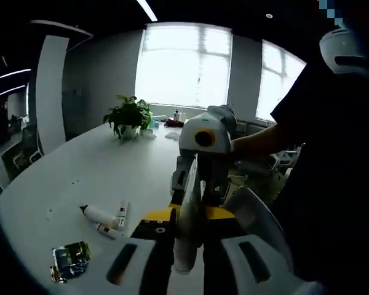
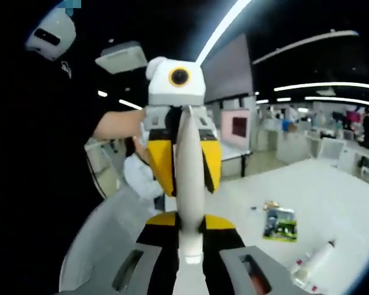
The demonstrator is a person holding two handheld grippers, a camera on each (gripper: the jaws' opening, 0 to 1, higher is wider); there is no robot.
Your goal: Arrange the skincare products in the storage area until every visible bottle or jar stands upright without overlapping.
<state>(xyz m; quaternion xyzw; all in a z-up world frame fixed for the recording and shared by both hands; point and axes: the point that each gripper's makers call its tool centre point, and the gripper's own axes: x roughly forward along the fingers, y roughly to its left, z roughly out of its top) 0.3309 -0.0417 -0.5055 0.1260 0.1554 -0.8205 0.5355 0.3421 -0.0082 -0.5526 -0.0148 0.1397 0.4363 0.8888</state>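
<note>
In the left gripper view, the long white desk (image 1: 80,172) runs away toward bright windows. At its near left lies a small printed packet (image 1: 70,260), flat on the surface. Just right of it and a little farther off, 3 small white tubes (image 1: 107,218) lie on their sides in a loose cluster, touching or nearly so. A potted plant (image 1: 129,117) stands far up the desk near the window, with a few small bottles (image 1: 177,115) behind it, too small to read. At centre, the left tongs (image 1: 186,255) are closed on a white tube (image 1: 187,215), held above the desk. The tube rises from between the jaws, and the right tongs (image 1: 194,184) come in from beyond and clamp the same tube higher up. At right, a person in dark clothing with a bare forearm (image 1: 258,142) holds that device.

In the right gripper view, the person's dark clothing is at left, an arm reaching to the left tongs (image 2: 183,157) opposite. The right tongs (image 2: 190,249) grip the white tube (image 2: 190,178) at its lower end, and the other jaws pinch its upper part, so both pairs hold 1 tube between them in the air. To the right, on the desk (image 2: 332,190), lies the printed packet (image 2: 280,224), and farther right at the edge a white tube (image 2: 317,261) lies on its side.
</note>
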